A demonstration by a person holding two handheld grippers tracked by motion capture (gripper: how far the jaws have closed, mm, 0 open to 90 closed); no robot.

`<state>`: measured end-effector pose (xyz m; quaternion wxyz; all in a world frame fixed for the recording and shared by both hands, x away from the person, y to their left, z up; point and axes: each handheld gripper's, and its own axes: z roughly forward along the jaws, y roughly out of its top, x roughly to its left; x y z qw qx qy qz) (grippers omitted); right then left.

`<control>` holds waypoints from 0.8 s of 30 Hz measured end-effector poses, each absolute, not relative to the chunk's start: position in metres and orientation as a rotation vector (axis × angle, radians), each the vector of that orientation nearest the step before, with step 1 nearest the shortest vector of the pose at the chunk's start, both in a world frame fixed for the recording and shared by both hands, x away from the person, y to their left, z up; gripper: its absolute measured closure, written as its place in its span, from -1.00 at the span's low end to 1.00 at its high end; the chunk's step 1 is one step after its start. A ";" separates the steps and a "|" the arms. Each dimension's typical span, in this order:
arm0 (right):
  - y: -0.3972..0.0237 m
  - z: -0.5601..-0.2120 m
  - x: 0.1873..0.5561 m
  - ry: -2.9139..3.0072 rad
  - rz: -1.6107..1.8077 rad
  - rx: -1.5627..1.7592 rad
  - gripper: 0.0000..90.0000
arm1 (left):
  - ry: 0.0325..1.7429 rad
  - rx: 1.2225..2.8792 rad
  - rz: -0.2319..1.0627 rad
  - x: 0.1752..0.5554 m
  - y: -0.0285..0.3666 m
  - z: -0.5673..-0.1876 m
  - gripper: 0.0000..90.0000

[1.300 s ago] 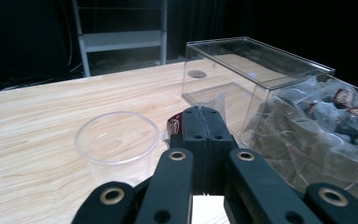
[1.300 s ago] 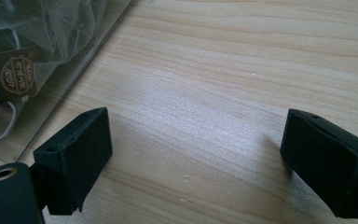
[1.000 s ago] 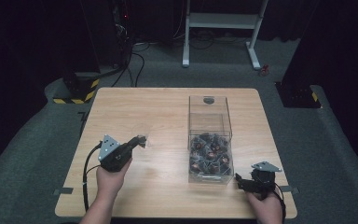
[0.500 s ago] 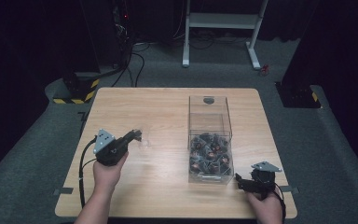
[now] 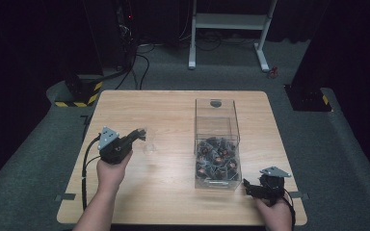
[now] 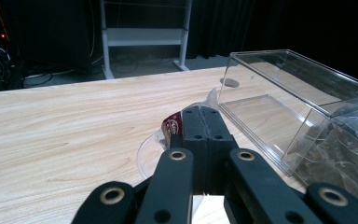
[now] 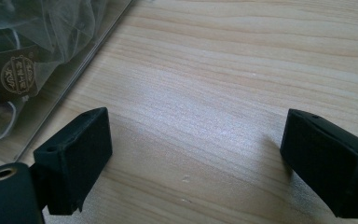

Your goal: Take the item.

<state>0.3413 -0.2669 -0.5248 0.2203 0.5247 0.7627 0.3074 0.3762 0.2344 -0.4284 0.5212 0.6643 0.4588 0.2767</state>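
Note:
My left gripper (image 5: 138,134) hovers over the left half of the wooden table (image 5: 173,108), shut on a clear plastic packet (image 5: 149,147) with a dark red label. In the left gripper view the jaws (image 6: 206,117) are pressed together, and the packet (image 6: 171,126) sticks out to their left. My right gripper (image 5: 248,187) rests near the table's front right corner, beside the clear box (image 5: 216,117). Its jaws (image 7: 196,158) stand wide open over bare wood.
The tall clear box (image 6: 284,88) lies right of centre, with several dark wrapped packets (image 5: 217,162) piled at its near end. They show through the wall in the right gripper view (image 7: 18,74). A white frame (image 5: 231,21) and cables sit on the floor beyond the table.
My left gripper has drifted a little to the left and farther from the person, still holding the packet. The right gripper has stayed put.

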 end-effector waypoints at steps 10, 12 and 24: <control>-0.267 -0.525 0.341 2.109 0.850 1.452 -0.81 | 1.126 1.615 0.657 0.388 0.232 -0.433 1.00; -0.267 -0.525 0.341 2.109 0.850 1.451 -0.81 | 1.132 1.628 0.655 0.391 0.232 -0.435 1.00; -0.267 -0.525 0.341 2.109 0.850 1.451 -0.81 | 1.153 1.660 0.649 0.398 0.227 -0.443 1.00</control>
